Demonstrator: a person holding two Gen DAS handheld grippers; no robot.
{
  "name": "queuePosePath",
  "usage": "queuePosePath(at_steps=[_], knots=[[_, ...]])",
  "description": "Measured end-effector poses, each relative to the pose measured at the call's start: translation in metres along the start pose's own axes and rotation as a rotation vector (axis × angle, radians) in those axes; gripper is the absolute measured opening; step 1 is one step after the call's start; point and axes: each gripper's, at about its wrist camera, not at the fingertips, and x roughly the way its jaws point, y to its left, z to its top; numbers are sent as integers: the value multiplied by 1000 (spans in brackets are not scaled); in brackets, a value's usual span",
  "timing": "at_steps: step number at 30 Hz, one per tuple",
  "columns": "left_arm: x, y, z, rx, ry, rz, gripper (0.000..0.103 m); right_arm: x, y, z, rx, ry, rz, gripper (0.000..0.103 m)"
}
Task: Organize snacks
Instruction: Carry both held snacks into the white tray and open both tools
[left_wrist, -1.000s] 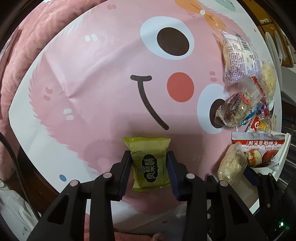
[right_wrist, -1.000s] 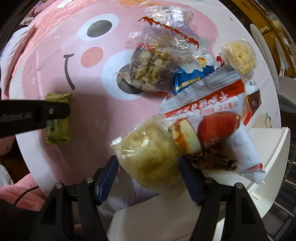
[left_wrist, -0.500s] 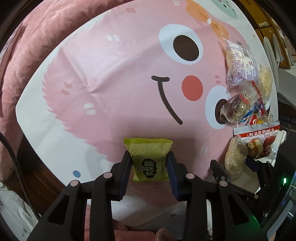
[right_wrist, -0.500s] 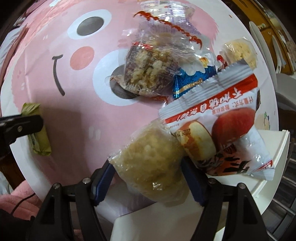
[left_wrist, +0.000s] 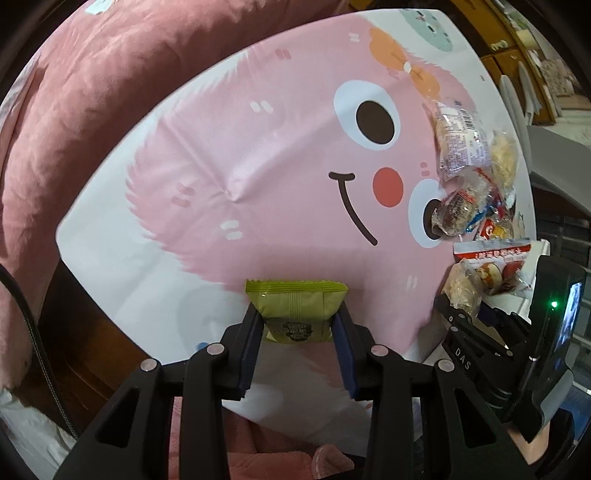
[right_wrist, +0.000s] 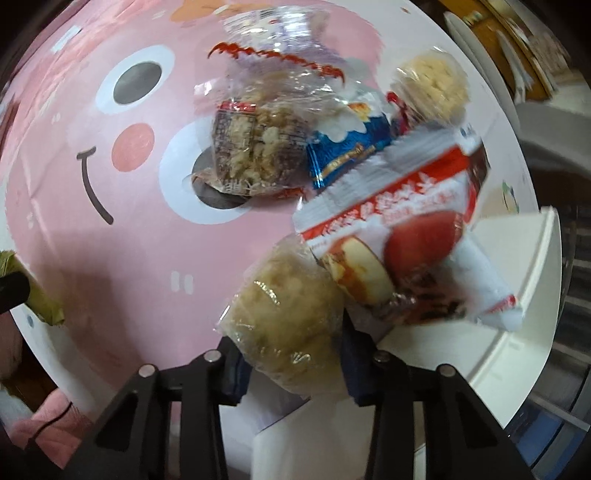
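Right now the left gripper (left_wrist: 298, 326) pinches a green pastry packet (left_wrist: 296, 311) above the pink cartoon tablecloth (left_wrist: 236, 155), while the right gripper (right_wrist: 291, 363) is closing its jaws on a clear-wrapped crumbly rice cake (right_wrist: 286, 317) beside the white tray (right_wrist: 532, 266). Trouble spots: slippery film could slide out, a hard squeeze might crush it, and the overlapping red-and-white cake packet (right_wrist: 402, 251) could get dragged along.

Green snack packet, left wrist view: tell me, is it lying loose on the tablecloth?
No, the green snack packet is clamped between the left gripper's two fingers.
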Motion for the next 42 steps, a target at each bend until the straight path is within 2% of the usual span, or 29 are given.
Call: queuePosePath(at_steps=[5,10,13,17,21,29,35,42], knots=[[-20,4,8,70,3,-12,36,-14,-1,-11,112,3,71,34],[-34,3,8,156,-16,-30,36,-29,15,-29,184,7,130,34],[-44,3,-2,228,-41,-27,36,-38,23,-41,237,2,180,34],[-49,-6,-15,350,-40,-32,36,-49,31,-67,319,-5,229,34],[-53,-16,-27,455,-51,-33,36,-56,24,-95,460,-20,299,34],[-66,-50,-44,615,-99,-54,36,-76,7,-162,658,-113,381,34],[-71,-81,-54,651,-135,-80,36,-93,-17,-209,743,-178,406,34],[-71,-123,-75,648,-178,-104,36,-102,-55,-243,757,-211,407,34]])
